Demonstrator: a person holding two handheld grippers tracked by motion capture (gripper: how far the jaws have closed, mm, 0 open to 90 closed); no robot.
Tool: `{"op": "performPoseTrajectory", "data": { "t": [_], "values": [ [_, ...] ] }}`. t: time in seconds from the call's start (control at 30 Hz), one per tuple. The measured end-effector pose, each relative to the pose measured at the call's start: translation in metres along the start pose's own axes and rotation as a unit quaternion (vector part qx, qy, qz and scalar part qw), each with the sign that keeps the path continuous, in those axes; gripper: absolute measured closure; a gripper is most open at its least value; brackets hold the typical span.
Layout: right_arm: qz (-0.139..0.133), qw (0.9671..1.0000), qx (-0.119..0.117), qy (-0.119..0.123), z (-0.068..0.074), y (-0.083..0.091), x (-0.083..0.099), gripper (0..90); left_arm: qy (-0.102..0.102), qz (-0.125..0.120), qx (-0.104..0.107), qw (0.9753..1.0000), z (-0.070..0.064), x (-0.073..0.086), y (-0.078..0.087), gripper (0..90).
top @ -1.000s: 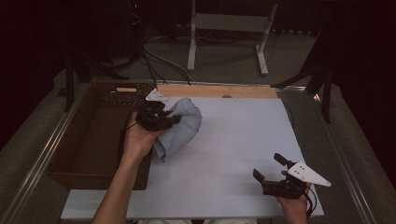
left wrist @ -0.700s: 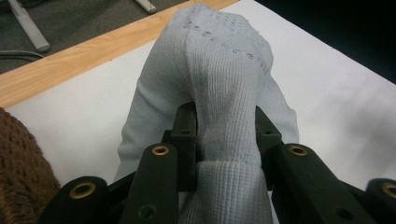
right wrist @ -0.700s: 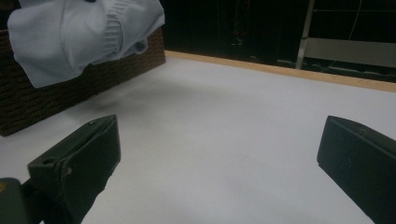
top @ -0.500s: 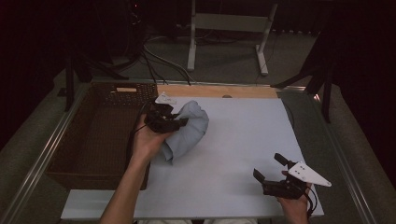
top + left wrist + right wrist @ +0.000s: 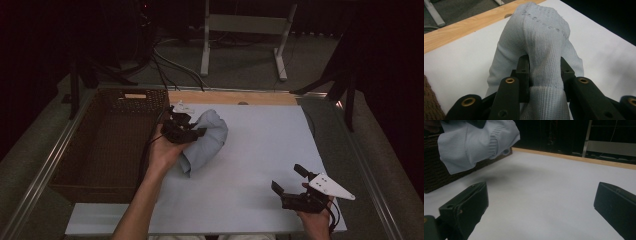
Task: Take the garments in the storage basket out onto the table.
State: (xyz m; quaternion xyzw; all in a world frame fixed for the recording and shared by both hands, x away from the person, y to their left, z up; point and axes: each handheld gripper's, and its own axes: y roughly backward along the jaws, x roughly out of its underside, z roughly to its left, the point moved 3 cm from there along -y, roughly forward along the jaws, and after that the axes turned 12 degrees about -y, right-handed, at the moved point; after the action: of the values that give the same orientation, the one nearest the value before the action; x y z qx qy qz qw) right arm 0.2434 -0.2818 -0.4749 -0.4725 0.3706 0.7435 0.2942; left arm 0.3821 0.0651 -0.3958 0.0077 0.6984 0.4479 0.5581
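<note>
A light blue knitted cloth (image 5: pixel 207 140) hangs bunched from my left gripper (image 5: pixel 192 134), lifted off the white tabletop near the basket's right side. In the left gripper view the black jaws pinch a fold of the cloth (image 5: pixel 544 57) between them. The right gripper view has the same cloth (image 5: pixel 476 142) hanging in the air at upper left, its shadow on the table below. My right gripper (image 5: pixel 290 180) rests low at the table's near right corner, jaws wide apart with nothing between them; its fingers (image 5: pixel 466 205) frame bare white surface.
A dark wicker basket (image 5: pixel 107 142) sits left of the white tabletop (image 5: pixel 265 145), its inside dark. A wooden strip (image 5: pixel 235 97) runs along the table's far edge. Beyond it are cables and a metal stand's legs (image 5: pixel 245 45) on the floor.
My left gripper has carried the cloth a little to the right and up, away from the basket. The right gripper has stayed put.
</note>
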Motion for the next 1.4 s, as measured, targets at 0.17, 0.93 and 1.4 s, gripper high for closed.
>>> {"op": "performPoseTrajectory", "data": {
  "t": [0.17,0.93,1.4],
  "values": [
    [0.000,1.0000,0.000,0.001,0.000,0.000,0.000,0.0,0.004,-0.001,0.000,1.0000,-0.001,-0.001,-0.004,71.9],
    [0.001,1.0000,0.000,-0.001,0.000,-0.001,0.000,0.0,-0.003,-0.008,-0.007,0.9999,-0.006,-0.005,-0.021,71.9],
    [-0.001,1.0000,0.002,0.000,-0.001,0.001,0.000,0.0,-0.012,-0.001,-0.001,0.9999,-0.019,-0.011,-0.041,71.9]
  ]
}}
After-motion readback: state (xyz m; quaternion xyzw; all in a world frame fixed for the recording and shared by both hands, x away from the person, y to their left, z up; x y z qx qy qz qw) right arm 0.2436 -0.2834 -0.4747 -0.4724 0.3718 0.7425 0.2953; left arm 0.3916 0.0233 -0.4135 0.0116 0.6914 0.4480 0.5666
